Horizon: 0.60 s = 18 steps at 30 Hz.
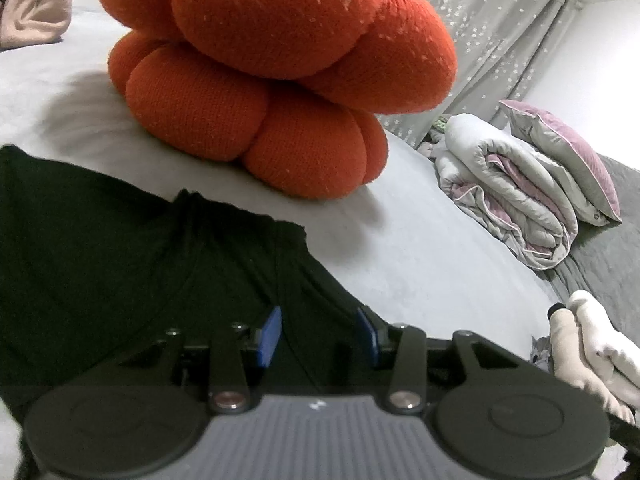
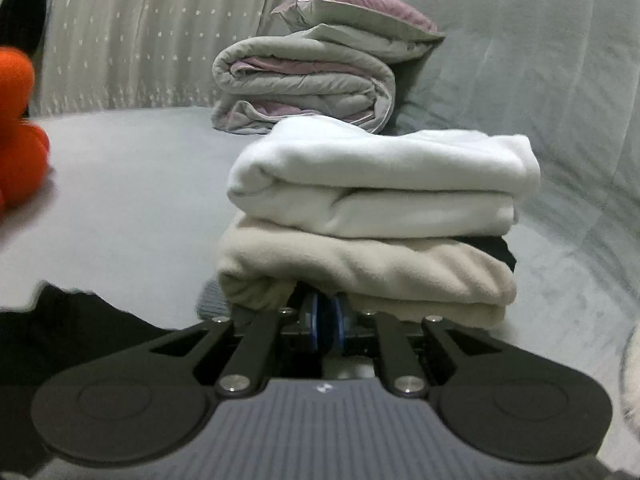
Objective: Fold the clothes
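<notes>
A black garment [image 1: 120, 264] lies on the grey bed, filling the lower left of the left wrist view. My left gripper [image 1: 318, 330] is open, its blue pads apart over the garment's right edge; a fold of black cloth lies between them. In the right wrist view my right gripper [image 2: 325, 316] is shut, its blue pads together right at the lower edge of a beige folded garment [image 2: 360, 276]. Whether cloth is pinched I cannot tell. A white folded garment [image 2: 380, 180] lies on top of the beige one, with a black piece [image 2: 496, 248] between them at the right.
An orange knotted cushion [image 1: 276, 72] sits on the bed just beyond the black garment. A rolled grey and mauve quilt [image 2: 304, 80] with a pillow [image 2: 360, 12] lies at the back. A pink cloth [image 1: 32, 16] is far left. A plush toy [image 1: 592, 348] lies at the right.
</notes>
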Motion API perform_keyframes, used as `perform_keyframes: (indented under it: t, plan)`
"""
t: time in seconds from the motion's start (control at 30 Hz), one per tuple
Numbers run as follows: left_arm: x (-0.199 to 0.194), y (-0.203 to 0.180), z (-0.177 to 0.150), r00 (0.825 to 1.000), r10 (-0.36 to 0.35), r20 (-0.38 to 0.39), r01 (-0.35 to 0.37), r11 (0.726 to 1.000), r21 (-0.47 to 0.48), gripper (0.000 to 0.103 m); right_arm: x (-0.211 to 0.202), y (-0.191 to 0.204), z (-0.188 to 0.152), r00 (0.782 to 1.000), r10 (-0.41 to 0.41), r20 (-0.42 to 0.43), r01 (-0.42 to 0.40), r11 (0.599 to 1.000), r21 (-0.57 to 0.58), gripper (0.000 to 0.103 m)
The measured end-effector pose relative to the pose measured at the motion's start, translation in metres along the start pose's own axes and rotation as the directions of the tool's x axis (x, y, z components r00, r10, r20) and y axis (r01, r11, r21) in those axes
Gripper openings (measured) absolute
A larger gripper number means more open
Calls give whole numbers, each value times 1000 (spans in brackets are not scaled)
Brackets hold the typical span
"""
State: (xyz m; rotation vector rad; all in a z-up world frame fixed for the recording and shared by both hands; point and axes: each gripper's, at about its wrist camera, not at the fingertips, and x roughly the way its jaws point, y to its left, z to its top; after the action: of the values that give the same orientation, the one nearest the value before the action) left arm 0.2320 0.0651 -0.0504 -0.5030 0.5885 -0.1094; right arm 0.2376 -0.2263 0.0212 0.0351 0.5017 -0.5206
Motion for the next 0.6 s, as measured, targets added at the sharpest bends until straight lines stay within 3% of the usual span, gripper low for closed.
perform_keyframes:
  t: [0.17, 0.27, 0.3, 0.47, 0.6]
  plan:
    - [-2, 11, 8, 1000, 25, 4, -25, 1000, -2, 43, -17, 6, 6, 984, 175, -12, -174, 984, 46, 18]
    - [-1, 15, 9, 1000, 11, 7, -11, 1000, -14, 43, -19, 21, 7, 966, 258, -26, -257, 966, 28, 36]
    - [-1, 15, 8, 1000, 11, 11, -11, 1000, -8, 43, -20, 28, 9, 958, 283, -33, -283, 959, 16, 36]
    - [-3, 20, 13, 999, 25, 27, -25, 1000, -14, 43, -17, 62, 21, 922, 380, -77, -387, 914, -123, 36]
    - [-4, 30, 16, 999, 19, 33, -17, 999, -49, 43, 4, 83, 16, 904, 402, -148, -427, 866, -259, 36]
